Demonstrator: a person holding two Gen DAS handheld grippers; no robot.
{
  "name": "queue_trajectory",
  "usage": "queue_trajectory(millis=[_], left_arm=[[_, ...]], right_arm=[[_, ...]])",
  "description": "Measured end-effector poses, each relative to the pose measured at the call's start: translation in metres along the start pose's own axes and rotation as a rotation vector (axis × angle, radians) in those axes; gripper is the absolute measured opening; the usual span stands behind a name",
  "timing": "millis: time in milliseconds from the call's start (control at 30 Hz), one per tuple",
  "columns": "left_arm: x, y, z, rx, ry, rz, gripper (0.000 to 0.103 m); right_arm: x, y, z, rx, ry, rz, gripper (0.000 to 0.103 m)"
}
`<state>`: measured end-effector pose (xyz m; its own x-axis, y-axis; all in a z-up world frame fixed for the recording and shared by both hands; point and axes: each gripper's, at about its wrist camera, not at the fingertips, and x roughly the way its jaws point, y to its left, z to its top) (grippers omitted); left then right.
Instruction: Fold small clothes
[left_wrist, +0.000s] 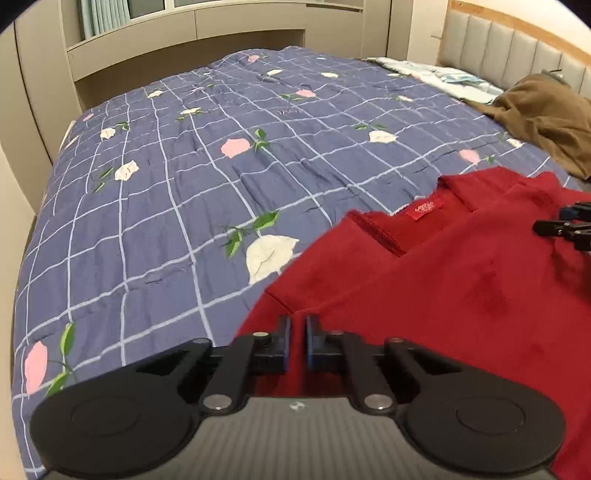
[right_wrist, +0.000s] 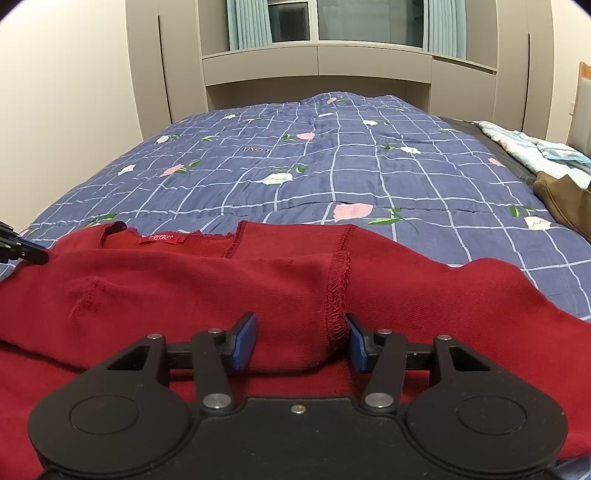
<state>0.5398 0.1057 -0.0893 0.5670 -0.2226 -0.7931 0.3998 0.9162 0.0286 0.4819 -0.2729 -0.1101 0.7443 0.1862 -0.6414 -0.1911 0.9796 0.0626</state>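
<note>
Nearest the cameras, the red garment (right_wrist: 207, 284) lies spread and rumpled on the near edge of the bed, over the blue checked quilt (left_wrist: 177, 192). It looks like a soft, light knit that will drape, stretch and sag when lifted, so it is best taken by its firmer parts: the hem, a stitched seam or the neckline.

The left tool (left_wrist: 298, 343) has its jaws drawn almost together on the garment's left edge, with a thin fold of red cloth pinched between the pads. The right tool (right_wrist: 301, 341) stands about half wide around a bunched ridge of cloth beside the overlocked seam (right_wrist: 337, 291); its pads appear to sit against the sides of the bunch, but whether they truly press it cannot be told.

Further on, the neckline with its red label (right_wrist: 162, 240) faces away from the person. Beyond that the quilt is bare, leaving room to lay folds. Toward the headboard (left_wrist: 517, 55), well apart from the red piece, lie a brown garment (left_wrist: 546, 118) and a pale bundle of bedding (left_wrist: 443, 79); neither obstructs the fold. Cabinets (right_wrist: 317, 70) and a window (right_wrist: 332, 22) close the far side.
</note>
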Motion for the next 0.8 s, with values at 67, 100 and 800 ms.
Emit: queue_trajectory(millis=[67,100,800], left_arm=[[-0.005,-0.006,-0.001,-0.001,-0.023,0.046,0.004],[-0.009,-0.007,-0.001,-0.017,-0.028,0.069,0.004],[-0.013,0.071,-0.036,-0.476,0.004,-0.065,0.041]], right_arm=[[-0.001,0.002,0.001,-0.014,-0.008,-0.018,0.034],[-0.002,0.002,0.001,-0.019,-0.012,-0.028,0.030],[0.002,0.001,-0.002,-0.003,-0.005,-0.056,0.028]])
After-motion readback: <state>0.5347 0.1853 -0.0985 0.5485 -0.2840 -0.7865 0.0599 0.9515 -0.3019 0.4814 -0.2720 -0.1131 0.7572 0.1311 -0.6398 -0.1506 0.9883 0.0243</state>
